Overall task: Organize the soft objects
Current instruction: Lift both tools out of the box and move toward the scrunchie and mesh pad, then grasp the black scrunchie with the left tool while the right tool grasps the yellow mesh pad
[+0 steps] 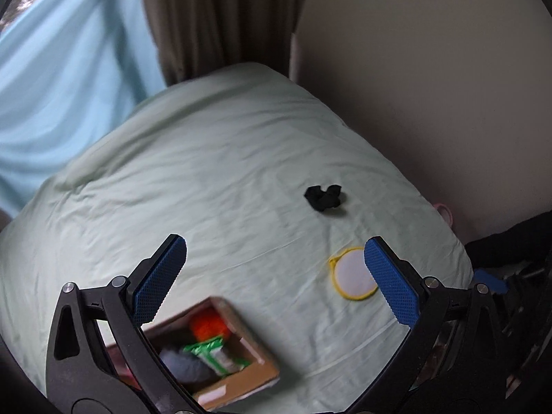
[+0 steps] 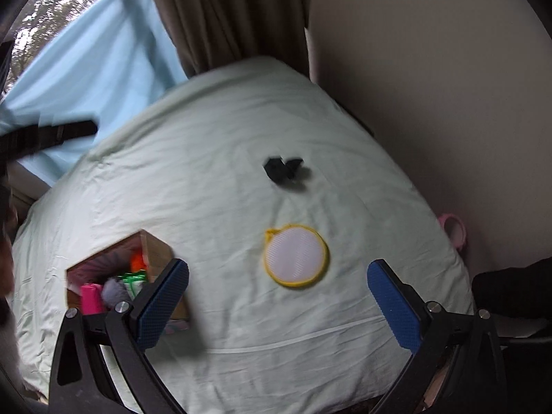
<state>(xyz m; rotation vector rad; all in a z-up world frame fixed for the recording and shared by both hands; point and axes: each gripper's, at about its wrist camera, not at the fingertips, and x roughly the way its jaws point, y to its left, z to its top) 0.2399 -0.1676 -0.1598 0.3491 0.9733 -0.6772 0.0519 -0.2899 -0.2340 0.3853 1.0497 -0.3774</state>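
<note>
A round white pad with a yellow rim (image 2: 295, 256) lies on the pale green bed sheet (image 2: 214, 179); it also shows in the left wrist view (image 1: 352, 273). A crumpled black cloth (image 2: 284, 169) lies farther back, seen too in the left wrist view (image 1: 324, 197). A cardboard box (image 1: 257, 348) holds an orange ball (image 1: 208, 325), a green-white packet (image 1: 215, 353) and a grey fluffy item (image 1: 183, 365); in the right wrist view the box (image 2: 157, 246) also holds a pink item (image 2: 90, 298). My left gripper (image 1: 276, 276) is open and empty above the box. My right gripper (image 2: 277, 296) is open and empty just short of the pad.
A beige wall (image 2: 431, 86) runs along the bed's right side. A brown curtain (image 2: 227, 13) and a light blue sheet (image 2: 93, 51) hang behind the bed. A pink ring-shaped item (image 2: 455, 229) sits at the bed's right edge. A black strap (image 2: 48, 136) shows at left.
</note>
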